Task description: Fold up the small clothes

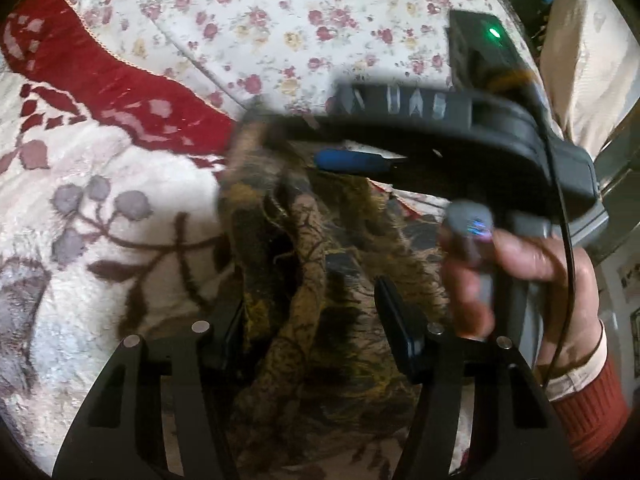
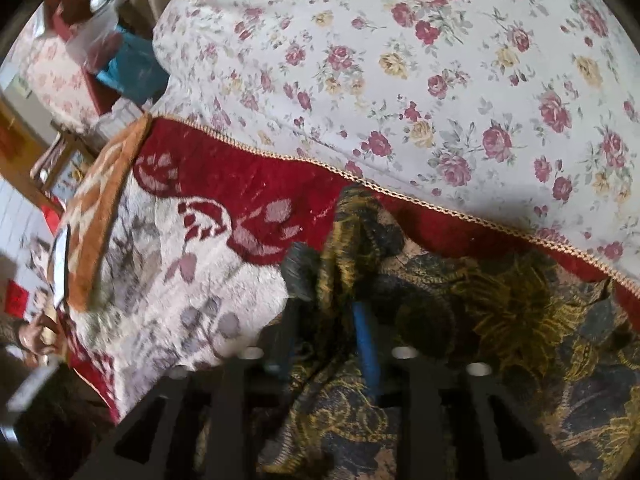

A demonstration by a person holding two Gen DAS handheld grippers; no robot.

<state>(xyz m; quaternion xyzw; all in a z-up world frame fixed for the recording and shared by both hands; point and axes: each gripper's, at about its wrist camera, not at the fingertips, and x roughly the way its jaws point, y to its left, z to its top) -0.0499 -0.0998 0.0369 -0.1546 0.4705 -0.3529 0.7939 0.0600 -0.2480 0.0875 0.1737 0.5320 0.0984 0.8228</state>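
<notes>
Nearest the left wrist camera, the left gripper (image 1: 316,320) stands with its two black fingers apart and the brown, gold and black patterned cloth (image 1: 320,280) bunched in a loose ridge between them; the pads do not visibly press on the fabric, so this gripper looks released. To the left of it lies a white blanket (image 1: 100,200) with grey berry and leaf motifs and a red border, and far beyond that a rose-printed sheet (image 1: 280,20). On the right of this view the right gripper (image 1: 360,160) reaches in across the cloth, held by a hand (image 1: 520,272) in a rust-red sleeve (image 1: 592,400), a green light glowing on its body.

From the right wrist view, the right gripper (image 2: 328,344) has its blue-padded fingers spread with a raised fold of the patterned cloth (image 2: 360,240) standing between them; no grip is evident, so it too appears released. The cloth spreads out to the right over the red blanket border (image 2: 248,184), with the rose-printed sheet (image 2: 440,80) far behind.
</notes>
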